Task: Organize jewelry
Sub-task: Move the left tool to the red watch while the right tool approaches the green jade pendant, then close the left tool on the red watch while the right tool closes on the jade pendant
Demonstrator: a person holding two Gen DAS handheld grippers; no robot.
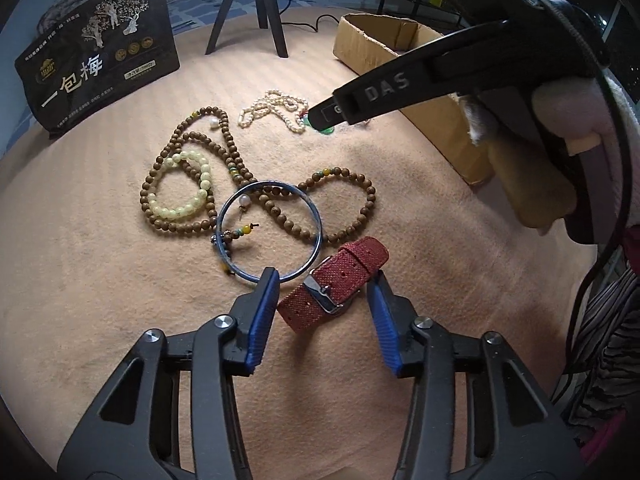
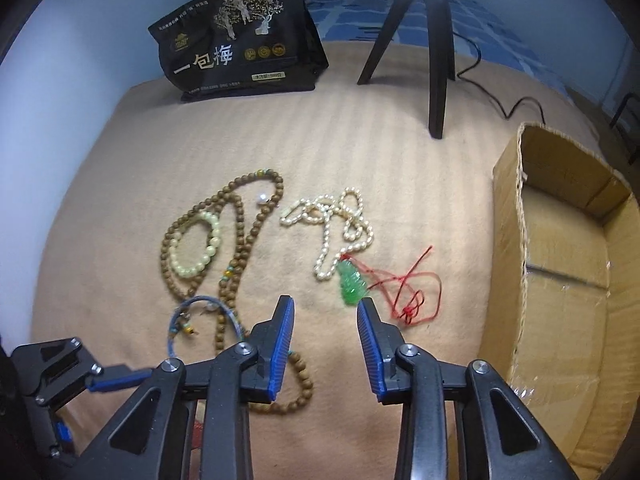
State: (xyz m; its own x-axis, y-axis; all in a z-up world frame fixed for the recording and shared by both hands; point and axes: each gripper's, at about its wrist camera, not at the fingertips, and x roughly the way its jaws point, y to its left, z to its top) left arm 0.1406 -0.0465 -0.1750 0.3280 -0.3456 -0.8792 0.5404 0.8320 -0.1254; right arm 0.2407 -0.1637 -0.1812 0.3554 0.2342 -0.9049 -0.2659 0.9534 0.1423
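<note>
Btwn left tongs [image 1: 322, 280]: watch strap [image 1: 334, 290], diagonal.

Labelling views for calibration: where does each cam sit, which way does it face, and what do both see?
Left wrist: on the left gripper, looking steeply down at the red strap between its open jaws; the right gripper and a hand show.
Right wrist: on the right gripper, angled down at the green pendant; left gripper at lower left.
Shared: wooden beads, pearls, blue bangle, black bag, box, tripod.
</note>
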